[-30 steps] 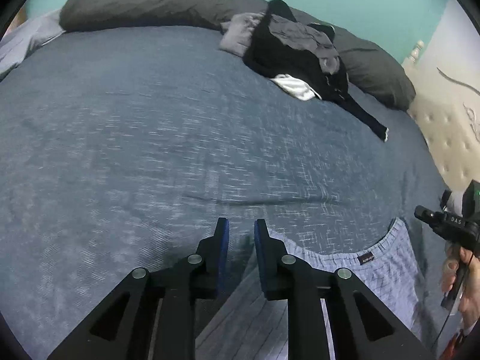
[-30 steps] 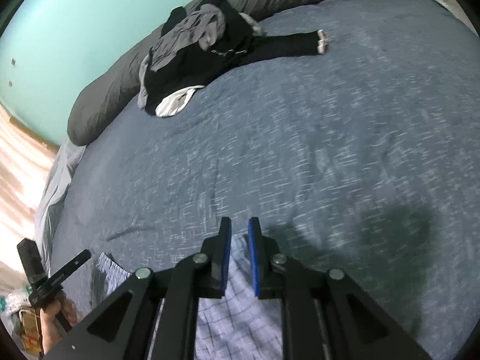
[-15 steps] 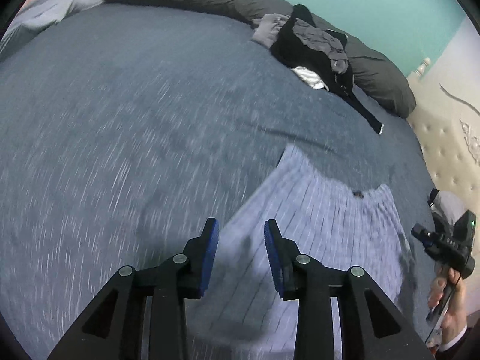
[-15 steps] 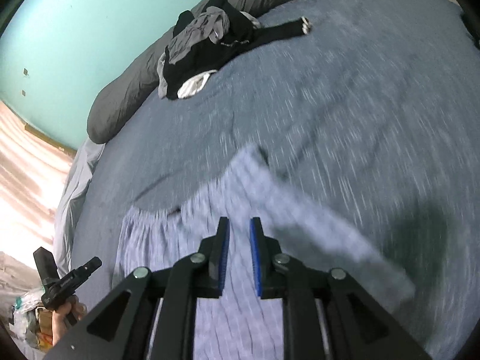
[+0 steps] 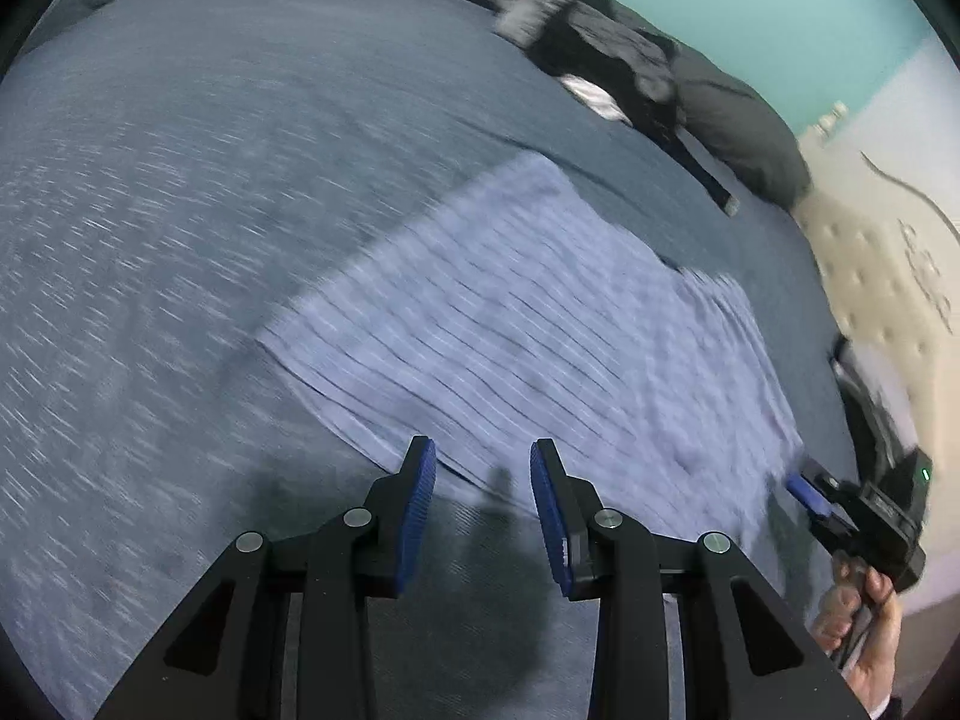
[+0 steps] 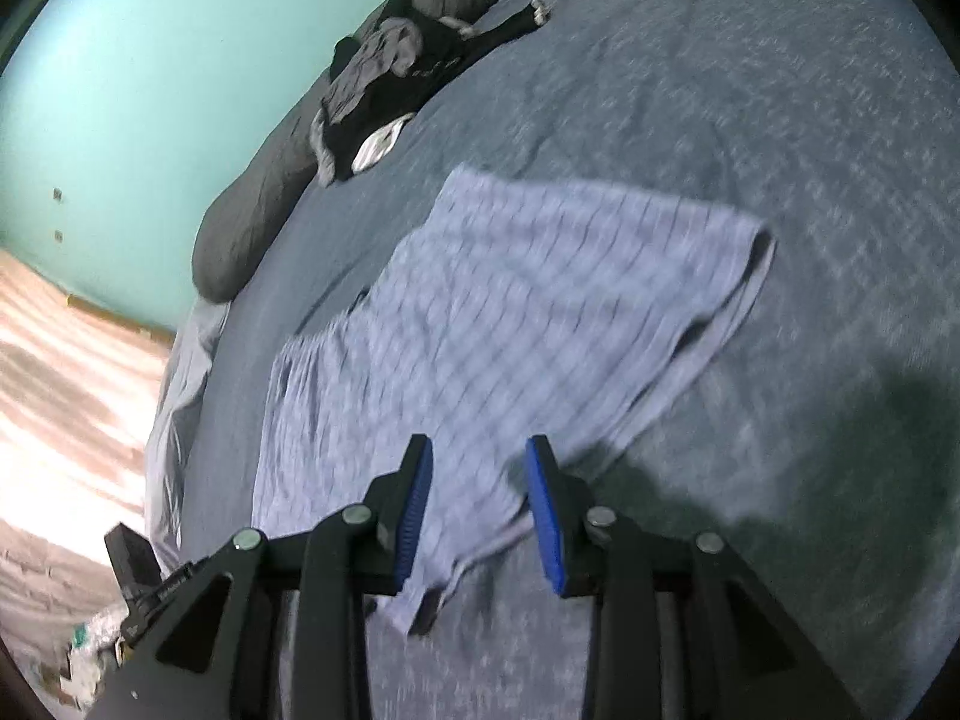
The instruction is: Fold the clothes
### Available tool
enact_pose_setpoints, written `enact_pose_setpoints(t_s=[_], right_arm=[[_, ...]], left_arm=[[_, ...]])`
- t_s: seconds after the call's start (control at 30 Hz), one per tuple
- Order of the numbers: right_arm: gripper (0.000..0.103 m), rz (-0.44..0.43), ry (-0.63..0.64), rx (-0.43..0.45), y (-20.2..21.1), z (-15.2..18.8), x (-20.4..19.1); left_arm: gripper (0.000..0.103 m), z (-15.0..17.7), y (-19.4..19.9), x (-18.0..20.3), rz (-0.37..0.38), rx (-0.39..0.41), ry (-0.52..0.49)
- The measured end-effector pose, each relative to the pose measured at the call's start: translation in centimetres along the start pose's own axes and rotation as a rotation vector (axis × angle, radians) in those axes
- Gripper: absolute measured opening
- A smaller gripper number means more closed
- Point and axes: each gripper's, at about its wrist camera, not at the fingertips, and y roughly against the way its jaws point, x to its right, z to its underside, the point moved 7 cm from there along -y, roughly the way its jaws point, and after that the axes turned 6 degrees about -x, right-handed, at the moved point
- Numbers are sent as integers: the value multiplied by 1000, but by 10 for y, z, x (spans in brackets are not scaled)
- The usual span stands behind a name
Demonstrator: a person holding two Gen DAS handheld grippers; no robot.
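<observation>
Light blue checked shorts (image 5: 540, 324) lie flat and doubled over on the grey-blue bed cover (image 5: 180, 180), blurred by motion. My left gripper (image 5: 483, 474) hovers over their near edge, open, with nothing between its blue pads. In the right wrist view the shorts (image 6: 510, 312) spread out ahead, a folded hem at the right. My right gripper (image 6: 477, 474) stands above their near corner. Its jaws are opening, and the cloth lies below them, not pinched. The right gripper (image 5: 840, 504) also shows at the left wrist view's right edge, held by a hand.
A pile of dark clothes (image 5: 612, 60) lies at the far side against a long grey pillow (image 5: 738, 120). A beige tufted headboard (image 5: 888, 276) stands to the right. The right wrist view shows the wooden floor (image 6: 60, 360) past the bed's left edge.
Both grippers were shut on the shorts' edge a second ago. They have let go, opened and drawn back, and the shorts now lie spread on the bed ahead of them.
</observation>
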Motion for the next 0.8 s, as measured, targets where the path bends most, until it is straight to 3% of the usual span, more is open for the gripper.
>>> enact_pose_setpoints(t_s=[0.23, 0.43, 0.53, 0.8], right_arm=[[32, 32, 108, -81, -9, 32, -30], [32, 121, 238, -138, -11, 71, -44], [32, 122, 262, -146, -13, 80, -47], [32, 147, 261, -170, -29, 88, -44]], left_arm=[[36, 42, -12, 48, 75, -64, -63], [36, 69, -20, 81, 70, -93, -155], [36, 78, -22, 94, 83, -102, -188], [36, 85, -32, 96, 67, -116, -194]])
